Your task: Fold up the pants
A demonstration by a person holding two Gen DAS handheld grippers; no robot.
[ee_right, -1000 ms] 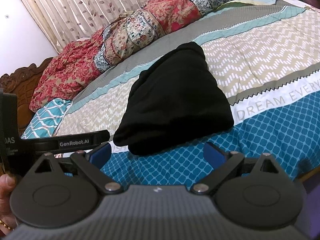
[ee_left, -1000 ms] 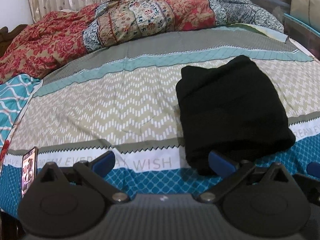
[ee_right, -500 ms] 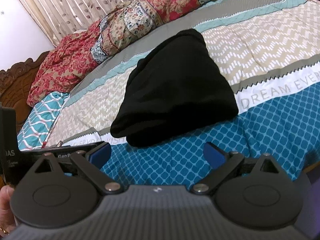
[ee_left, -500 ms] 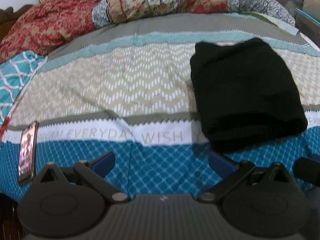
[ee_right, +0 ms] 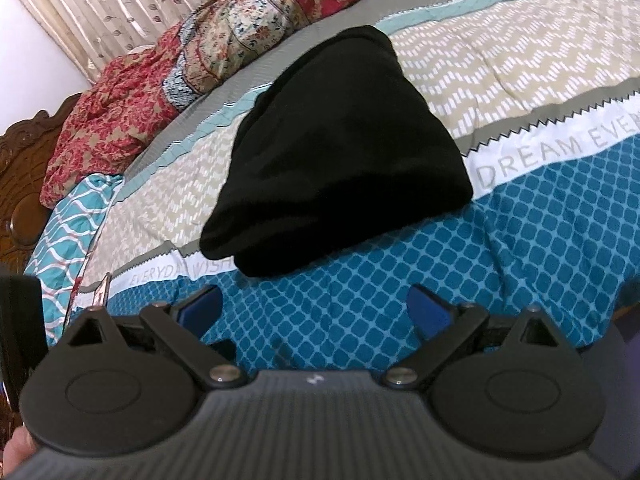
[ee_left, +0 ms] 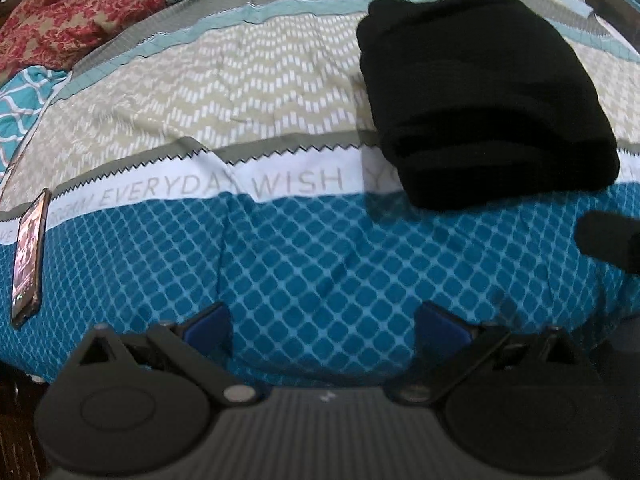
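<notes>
Black pants (ee_left: 484, 96), folded bundle, on patterned bedspread (ee_left: 280, 248) across white text band, w/ left gripper (ee_left: 324, 320) & right gripper (ee_right: 316, 308) both jaws apart, empty, near bed edge; phone (ee_left: 28, 252) at left.

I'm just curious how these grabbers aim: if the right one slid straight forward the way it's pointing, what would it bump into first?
Probably the blue-patterned bedspread, then the near edge of the folded black pants. The right gripper is open; depth is uncertain.
</notes>
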